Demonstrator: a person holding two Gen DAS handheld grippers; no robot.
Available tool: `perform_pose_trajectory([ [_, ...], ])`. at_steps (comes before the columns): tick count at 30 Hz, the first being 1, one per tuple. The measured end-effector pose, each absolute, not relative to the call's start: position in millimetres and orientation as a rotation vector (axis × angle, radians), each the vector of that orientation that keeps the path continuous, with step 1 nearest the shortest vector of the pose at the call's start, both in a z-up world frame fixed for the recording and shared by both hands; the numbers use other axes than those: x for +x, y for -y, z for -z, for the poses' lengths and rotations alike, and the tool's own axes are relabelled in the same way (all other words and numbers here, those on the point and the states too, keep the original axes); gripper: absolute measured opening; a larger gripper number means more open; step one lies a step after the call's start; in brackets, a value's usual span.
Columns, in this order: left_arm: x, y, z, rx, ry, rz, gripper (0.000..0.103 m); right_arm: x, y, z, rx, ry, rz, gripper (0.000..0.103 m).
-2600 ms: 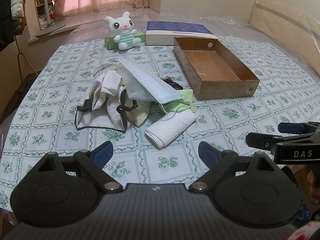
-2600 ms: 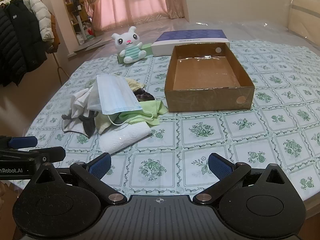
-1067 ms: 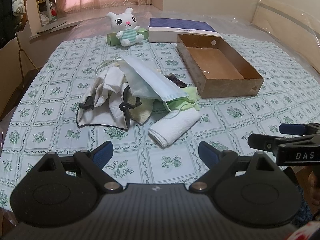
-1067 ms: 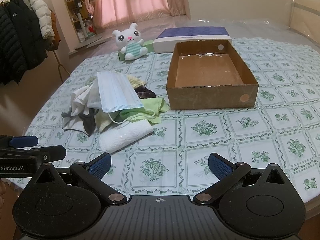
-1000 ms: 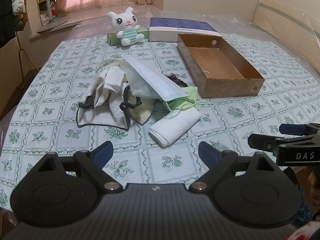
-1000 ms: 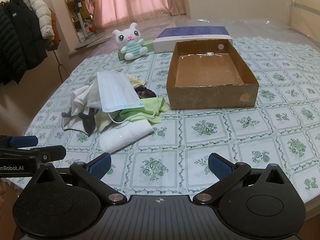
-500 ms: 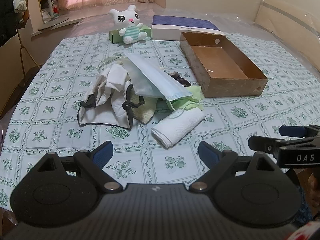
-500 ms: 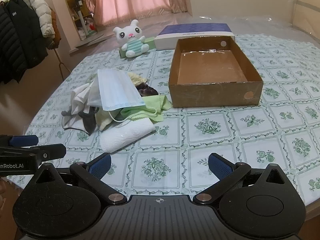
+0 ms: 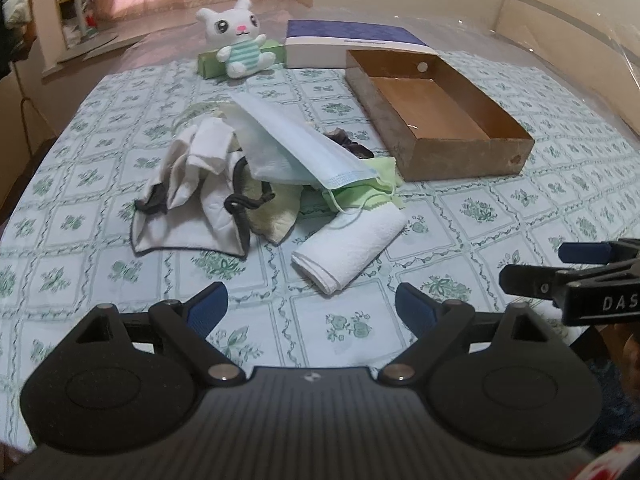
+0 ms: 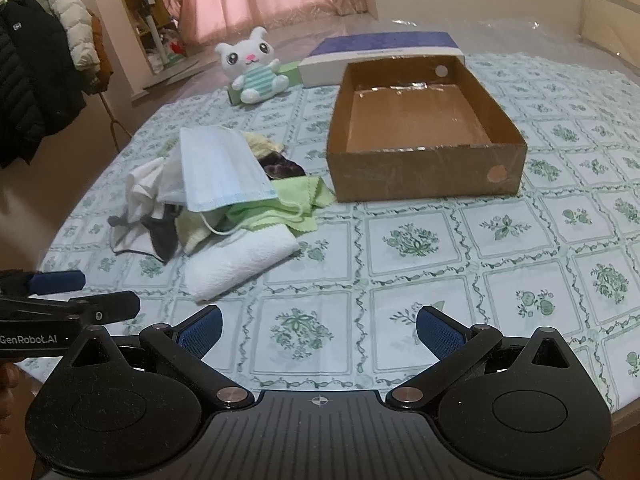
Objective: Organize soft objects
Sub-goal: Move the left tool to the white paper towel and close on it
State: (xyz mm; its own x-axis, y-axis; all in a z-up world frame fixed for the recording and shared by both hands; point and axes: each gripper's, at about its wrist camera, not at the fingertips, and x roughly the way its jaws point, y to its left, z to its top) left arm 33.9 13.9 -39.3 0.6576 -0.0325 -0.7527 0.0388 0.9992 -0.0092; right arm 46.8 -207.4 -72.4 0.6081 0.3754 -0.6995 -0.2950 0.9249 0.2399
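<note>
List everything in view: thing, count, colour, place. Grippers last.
face mask: 1, pale blue, top of the pile
green cloth: 1, light green, under the mask, nearest the box
towel: 1, white, rolled, front of the pile
grey cloth: 1, white-grey with dark trim, left of the pile
yellow cloth: 1, pale yellow, under the mask
dark cloth: 1, dark brown, behind the mask
box: 1, brown cardboard, open, right of the pile
plush: 1, white with striped body, far side
green box: 1, green, behind the plush
blue box: 1, blue and white, behind the cardboard box
tablecloth: 1, green floral, over the table
left gripper: 1, black with blue pads, open
right gripper: 1, black with blue pads, open
</note>
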Motion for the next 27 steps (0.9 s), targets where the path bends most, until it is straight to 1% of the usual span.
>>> perform_pose_trajectory([
  [9, 65, -10, 74, 0.095, -0.849, 0.129, 0.086, 60, 217, 89, 0.125, -0.870, -0.347, 0.103],
  [19, 106, 3, 97, 0.155, -0.861, 0.230, 0.082, 78, 225, 102, 0.154, -0.908, -0.312, 0.103],
  [22, 117, 6, 105, 0.164, -0.880, 0.246, 0.077, 81, 228, 104, 0.163, -0.913, -0.304, 0.103],
  [24, 122, 7, 111, 0.160, -0.900, 0.252, 0.069, 83, 229, 104, 0.167, -0.917, -0.299, 0.103],
  [25, 124, 7, 113, 0.155, -0.912, 0.248, 0.062, 83, 230, 105, 0.169, -0.918, -0.296, 0.103],
  [27, 123, 5, 115, 0.142, -0.921, 0.245, 0.058, 84, 231, 105, 0.174, -0.922, -0.290, 0.103],
])
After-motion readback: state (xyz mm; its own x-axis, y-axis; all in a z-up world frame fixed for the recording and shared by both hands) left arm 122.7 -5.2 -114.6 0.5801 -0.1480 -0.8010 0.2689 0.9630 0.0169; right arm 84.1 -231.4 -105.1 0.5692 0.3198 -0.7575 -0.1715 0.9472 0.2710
